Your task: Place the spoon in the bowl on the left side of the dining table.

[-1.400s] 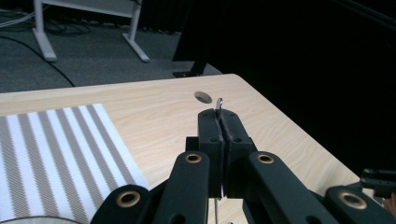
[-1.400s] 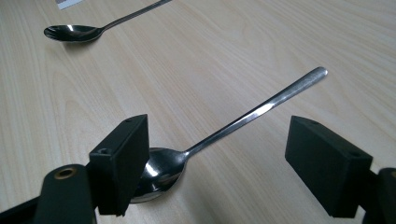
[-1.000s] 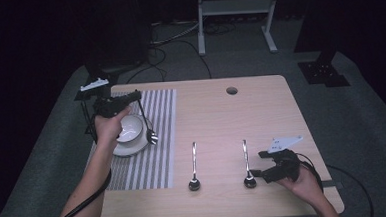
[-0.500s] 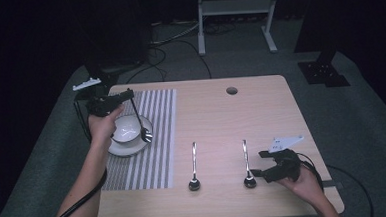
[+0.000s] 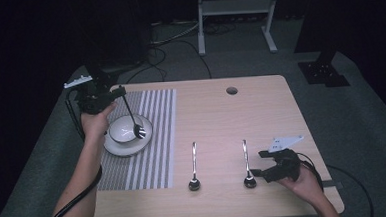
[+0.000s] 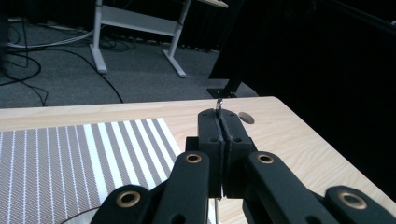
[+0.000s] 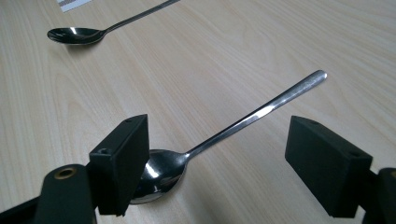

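My left gripper (image 5: 117, 91) is raised at the back left of the table, shut on the handle end of a metal spoon (image 5: 131, 116). The spoon slants down, and its scoop end reaches into a white bowl (image 5: 118, 131) standing on a white plate (image 5: 114, 149). In the left gripper view, the closed jaws pinch the thin handle (image 6: 218, 102). My right gripper (image 5: 260, 167) rests open near the front right edge. A second spoon (image 7: 224, 130) lies on the table between its jaws, its scoop by one finger (image 7: 122, 161). That same spoon (image 5: 246, 162) lies handle-away in the high view.
A third spoon (image 5: 194, 164) lies on the wood left of the second one, also seen as the far spoon (image 7: 77, 35). Plate and bowl sit on a striped placemat (image 5: 152, 140). A round cable hole (image 5: 231, 90) is near the table's back edge.
My left gripper has drawn back and to the left with the spoon, tilting it steeper over the bowl. The right gripper has stayed in place.
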`<control>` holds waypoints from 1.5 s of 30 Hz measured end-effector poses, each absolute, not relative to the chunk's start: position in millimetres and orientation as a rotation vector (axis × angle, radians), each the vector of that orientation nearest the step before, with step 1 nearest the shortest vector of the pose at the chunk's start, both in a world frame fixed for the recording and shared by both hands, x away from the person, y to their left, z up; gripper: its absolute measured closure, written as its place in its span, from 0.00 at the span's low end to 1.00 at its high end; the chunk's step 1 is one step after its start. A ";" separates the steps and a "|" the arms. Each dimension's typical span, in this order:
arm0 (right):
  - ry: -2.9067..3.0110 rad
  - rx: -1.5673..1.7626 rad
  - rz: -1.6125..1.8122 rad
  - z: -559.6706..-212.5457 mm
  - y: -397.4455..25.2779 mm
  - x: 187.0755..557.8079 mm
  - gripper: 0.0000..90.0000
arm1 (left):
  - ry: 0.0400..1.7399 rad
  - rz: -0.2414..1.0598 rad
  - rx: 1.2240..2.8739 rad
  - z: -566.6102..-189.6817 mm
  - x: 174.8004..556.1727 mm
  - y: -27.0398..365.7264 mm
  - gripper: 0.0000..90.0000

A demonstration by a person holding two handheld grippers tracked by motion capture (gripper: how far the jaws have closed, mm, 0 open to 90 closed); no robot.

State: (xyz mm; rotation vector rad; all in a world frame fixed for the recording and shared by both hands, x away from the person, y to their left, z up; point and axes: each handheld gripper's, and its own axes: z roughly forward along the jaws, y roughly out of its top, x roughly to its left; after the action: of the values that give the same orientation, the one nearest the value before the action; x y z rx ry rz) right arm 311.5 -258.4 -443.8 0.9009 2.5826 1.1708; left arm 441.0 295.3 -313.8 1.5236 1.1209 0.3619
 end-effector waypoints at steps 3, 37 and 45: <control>2.579 0.900 1.176 -443.4 -259.1 311.4 0.23 | 1.137 0.371 1.518 -313.8 442.2 298.5 0.99; 2.581 0.896 1.177 -443.1 -258.3 311.5 0.22 | 1.272 0.480 1.455 -330.5 441.8 335.4 0.99; 2.586 0.897 1.177 -444.1 -258.2 311.7 0.22 | 1.325 0.484 1.439 -347.0 441.1 345.5 0.99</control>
State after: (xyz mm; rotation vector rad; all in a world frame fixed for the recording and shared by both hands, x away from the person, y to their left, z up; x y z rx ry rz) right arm 311.7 -258.2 -444.1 0.8967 2.5860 1.1768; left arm 441.1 345.5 -347.0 1.4390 1.3246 0.4839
